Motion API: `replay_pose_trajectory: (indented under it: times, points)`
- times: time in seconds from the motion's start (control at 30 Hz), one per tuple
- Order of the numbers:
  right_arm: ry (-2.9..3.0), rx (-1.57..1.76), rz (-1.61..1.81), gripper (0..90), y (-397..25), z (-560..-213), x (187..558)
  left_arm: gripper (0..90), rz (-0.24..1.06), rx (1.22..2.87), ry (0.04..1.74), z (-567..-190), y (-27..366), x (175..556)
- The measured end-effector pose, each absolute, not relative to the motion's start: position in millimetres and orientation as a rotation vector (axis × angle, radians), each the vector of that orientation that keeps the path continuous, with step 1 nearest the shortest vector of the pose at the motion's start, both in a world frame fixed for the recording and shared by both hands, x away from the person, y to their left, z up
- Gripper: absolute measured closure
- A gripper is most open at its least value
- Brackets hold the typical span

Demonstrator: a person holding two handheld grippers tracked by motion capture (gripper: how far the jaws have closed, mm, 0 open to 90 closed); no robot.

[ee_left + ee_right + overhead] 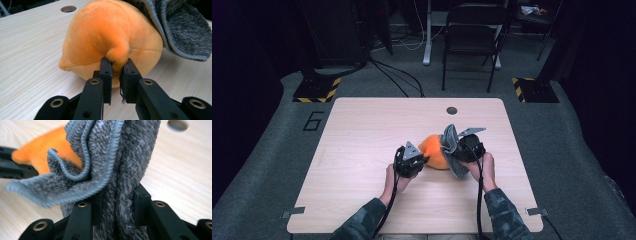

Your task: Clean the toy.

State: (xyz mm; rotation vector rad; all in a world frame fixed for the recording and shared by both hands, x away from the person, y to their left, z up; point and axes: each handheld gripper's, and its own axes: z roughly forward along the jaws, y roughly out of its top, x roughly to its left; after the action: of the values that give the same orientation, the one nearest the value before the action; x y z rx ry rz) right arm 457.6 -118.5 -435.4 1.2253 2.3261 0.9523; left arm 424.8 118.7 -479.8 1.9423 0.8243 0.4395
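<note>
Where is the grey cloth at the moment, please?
In the high view, the grey cloth sits right of the table's centre, clamped in the right gripper and draped against the orange plush toy.

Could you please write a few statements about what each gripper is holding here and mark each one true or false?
1. The left gripper pinches a small nub of the orange plush toy. True.
2. The right gripper is open and holds nothing. False: its jaws are shut on the grey cloth.
3. The plush toy rests on the wooden table. True.
4. The grey cloth lies flat on the table, away from the toy. False: it is bunched up and lies against the toy.
</note>
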Motion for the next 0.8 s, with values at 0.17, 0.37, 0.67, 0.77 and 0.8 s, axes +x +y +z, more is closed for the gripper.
replay_pose_trajectory:
  times: [0.17,0.37,0.67,0.77,0.8]
  points:
    - [2.281,1.158,1.044,67.4,-111,-407,445,81.1,0.390,1.912,0.841,-471,118,422]
    - [2.305,1.054,0.963,67.0,-81,-413,435,80.8,0.369,1.933,0.838,-471,114,420]
    - [2.304,1.176,0.874,67.2,-106,-439,452,80.1,0.348,1.933,0.844,-477,117,425]
    - [2.312,1.230,0.884,67.1,-114,-443,457,79.8,0.342,1.931,0.836,-477,117,426]
    - [2.312,1.237,0.880,67.1,-116,-444,458,79.6,0.341,1.927,0.836,-477,117,426]
